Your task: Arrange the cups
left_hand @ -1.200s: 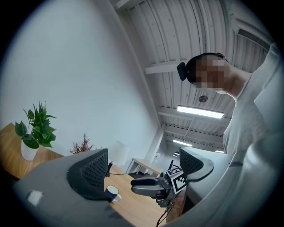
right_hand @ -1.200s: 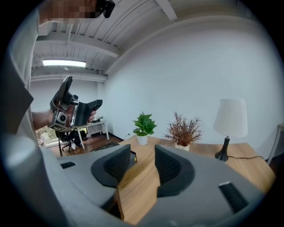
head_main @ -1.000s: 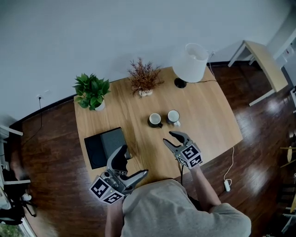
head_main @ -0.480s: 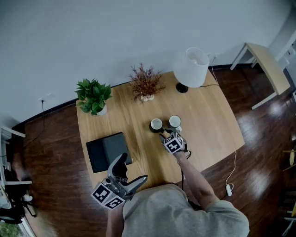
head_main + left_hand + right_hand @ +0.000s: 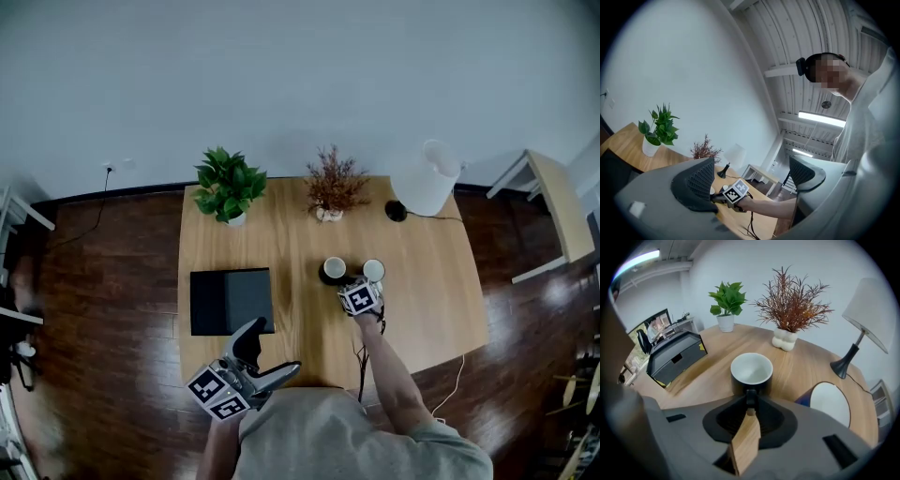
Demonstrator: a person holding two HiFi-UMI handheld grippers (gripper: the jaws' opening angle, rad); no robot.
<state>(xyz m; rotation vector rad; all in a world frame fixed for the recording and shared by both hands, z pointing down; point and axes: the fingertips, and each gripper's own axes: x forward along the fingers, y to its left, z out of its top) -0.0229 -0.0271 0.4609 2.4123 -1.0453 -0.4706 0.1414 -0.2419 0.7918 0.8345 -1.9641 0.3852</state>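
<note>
Black mug (image 5: 751, 372), white inside, stands on the wooden table (image 5: 705, 369), just beside the blue cup (image 5: 828, 405). My right gripper (image 5: 750, 401) is closed on its thin handle only. Risk: the mug pivots or slips on lifting and knocks its neighbour. My left gripper (image 5: 754, 180) hangs wide apart, empty, too far off to steady anything.

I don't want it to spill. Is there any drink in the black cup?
No, in the right gripper view the black cup shows a bare white inside with no liquid in it.
</note>
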